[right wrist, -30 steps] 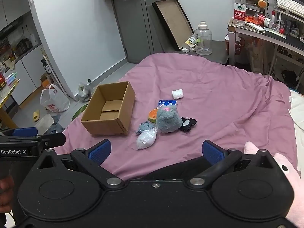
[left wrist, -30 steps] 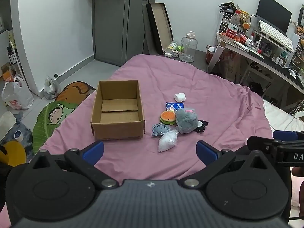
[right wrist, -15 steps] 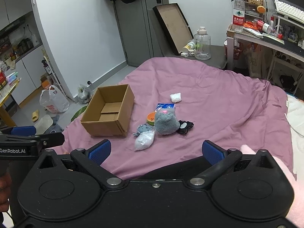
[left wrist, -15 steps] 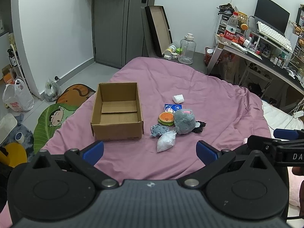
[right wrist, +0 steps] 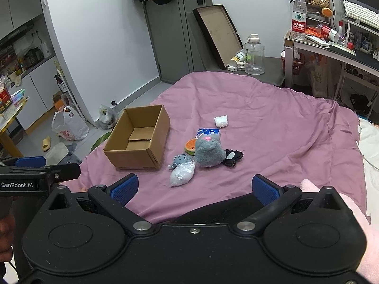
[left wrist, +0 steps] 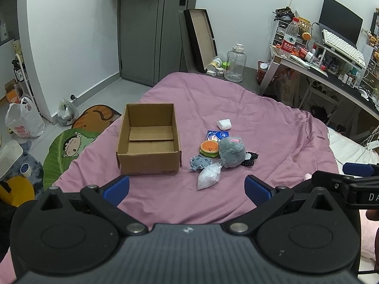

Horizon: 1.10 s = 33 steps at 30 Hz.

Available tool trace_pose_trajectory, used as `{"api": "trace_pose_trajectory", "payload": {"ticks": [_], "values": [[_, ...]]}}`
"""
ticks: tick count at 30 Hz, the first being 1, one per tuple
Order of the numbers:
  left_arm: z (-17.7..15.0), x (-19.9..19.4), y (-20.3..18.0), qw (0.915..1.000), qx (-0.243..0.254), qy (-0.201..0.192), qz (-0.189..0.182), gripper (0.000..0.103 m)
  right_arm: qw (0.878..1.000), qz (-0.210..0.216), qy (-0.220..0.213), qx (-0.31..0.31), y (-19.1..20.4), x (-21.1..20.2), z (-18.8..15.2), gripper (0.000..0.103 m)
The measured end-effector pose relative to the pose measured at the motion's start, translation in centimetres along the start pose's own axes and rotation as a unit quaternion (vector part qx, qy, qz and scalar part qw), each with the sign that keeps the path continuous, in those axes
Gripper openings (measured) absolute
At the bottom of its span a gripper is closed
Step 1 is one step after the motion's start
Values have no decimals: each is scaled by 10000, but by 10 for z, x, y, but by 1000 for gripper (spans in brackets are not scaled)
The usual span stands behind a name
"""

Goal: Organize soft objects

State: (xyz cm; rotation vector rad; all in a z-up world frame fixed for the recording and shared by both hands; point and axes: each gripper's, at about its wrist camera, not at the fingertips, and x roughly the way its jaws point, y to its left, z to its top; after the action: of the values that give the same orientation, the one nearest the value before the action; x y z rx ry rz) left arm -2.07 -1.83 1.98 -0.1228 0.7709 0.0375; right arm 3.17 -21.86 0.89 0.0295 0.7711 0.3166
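An open, empty cardboard box (left wrist: 149,139) (right wrist: 138,139) sits on the pink bedspread (left wrist: 272,127). To its right lies a cluster of soft items: a grey plush (left wrist: 231,151) (right wrist: 209,152), an orange burger toy (left wrist: 209,148), a small blue-grey plush (left wrist: 200,162), a white filled bag (left wrist: 208,177) (right wrist: 182,174), a black plush (left wrist: 250,159), a blue packet (left wrist: 218,135) and a white wad (left wrist: 224,123). My left gripper (left wrist: 187,187) and right gripper (right wrist: 194,189) are both open and empty, held well back from the items.
A desk (left wrist: 331,71) with bottle, keyboard and monitor stands at the right. A water jug (left wrist: 235,62) and a leaning tray (left wrist: 200,37) are beyond the bed. Bags and mats (left wrist: 71,142) lie on the floor at the left. A pink plush (right wrist: 350,213) is at my near right.
Both grippers have drawn back and risen a little, so the box and soft items look smaller and farther. Nothing on the bed has moved.
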Motion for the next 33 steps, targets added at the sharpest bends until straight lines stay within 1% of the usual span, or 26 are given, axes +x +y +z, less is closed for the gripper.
{"api": "trace_pose_trajectory", "payload": {"ticks": [16,22,33], "values": [[-4,2,0,10000,5,17,0,103,10000,-26,0,12,1,0,-1,103],[-6,6,0,10000,15,76,-29,103,9999,-74,-28,124,-1,4,0,103],[1,16,0,9999,-10,148,-37,103,9999,-69,30,149,0,14,4,103]]}}
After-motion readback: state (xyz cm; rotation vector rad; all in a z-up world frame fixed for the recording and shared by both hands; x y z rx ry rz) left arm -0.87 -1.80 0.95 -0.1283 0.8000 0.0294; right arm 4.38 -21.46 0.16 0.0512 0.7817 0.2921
